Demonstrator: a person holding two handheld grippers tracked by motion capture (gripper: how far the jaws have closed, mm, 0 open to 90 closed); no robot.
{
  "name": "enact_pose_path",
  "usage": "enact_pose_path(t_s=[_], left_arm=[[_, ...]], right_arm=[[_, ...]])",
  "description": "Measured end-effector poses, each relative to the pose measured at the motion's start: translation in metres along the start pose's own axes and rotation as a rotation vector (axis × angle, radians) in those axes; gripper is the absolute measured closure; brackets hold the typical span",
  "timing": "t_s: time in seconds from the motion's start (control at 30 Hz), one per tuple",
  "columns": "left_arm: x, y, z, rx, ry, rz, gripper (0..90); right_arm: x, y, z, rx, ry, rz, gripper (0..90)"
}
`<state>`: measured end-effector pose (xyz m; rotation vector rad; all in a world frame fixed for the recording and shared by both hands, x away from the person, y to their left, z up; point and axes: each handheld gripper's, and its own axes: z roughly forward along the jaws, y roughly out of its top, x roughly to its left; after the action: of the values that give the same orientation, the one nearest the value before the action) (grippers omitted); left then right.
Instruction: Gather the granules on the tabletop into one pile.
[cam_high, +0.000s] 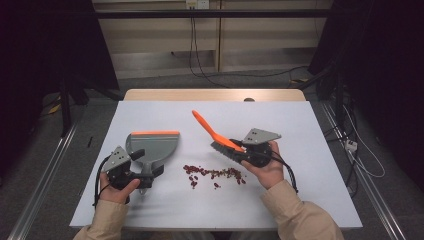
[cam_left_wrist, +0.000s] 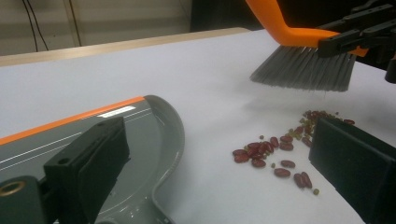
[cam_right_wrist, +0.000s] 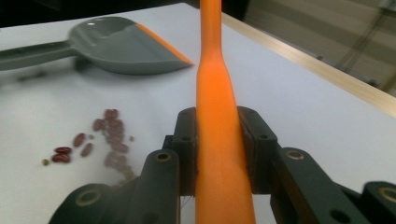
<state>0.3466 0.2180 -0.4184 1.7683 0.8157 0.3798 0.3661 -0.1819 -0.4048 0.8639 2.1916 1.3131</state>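
Left of centre, high view: my left gripper, jaws spread wide; in its own view one pad hangs over the pan, the other near the beans, neither gripping. Whether the handle lies between them is hidden.
Grey dustpan, orange lip toward the far edge, flat on the white table; handle partly covered by my left hand.
Centre: red beans, scattered strip, a few small green ones hard to make out.
Right: brush, my right gripper clamped on its orange handle; bristles just above the beans.
Open tabletop far and near.
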Motion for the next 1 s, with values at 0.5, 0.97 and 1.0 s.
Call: enact_pose_path(t_s=[0.5,0.97,1.0], left_arm=[[-0.005,0.001,0.002,0.004,-0.003,0.008,4.5],[-0.004,0.001,0.001,0.001,-0.001,0.008,4.6],[-0.004,0.001,0.001,0.002,-0.001,0.007,4.5]], right_arm=[[0.021,-0.042,-0.013,0.014,-0.213,0.082,71.1],[0.039,-0.037,0.0,-0.017,-0.189,0.098,71.0],[0.038,-0.037,0.0,-0.015,-0.19,0.103,71.0]])
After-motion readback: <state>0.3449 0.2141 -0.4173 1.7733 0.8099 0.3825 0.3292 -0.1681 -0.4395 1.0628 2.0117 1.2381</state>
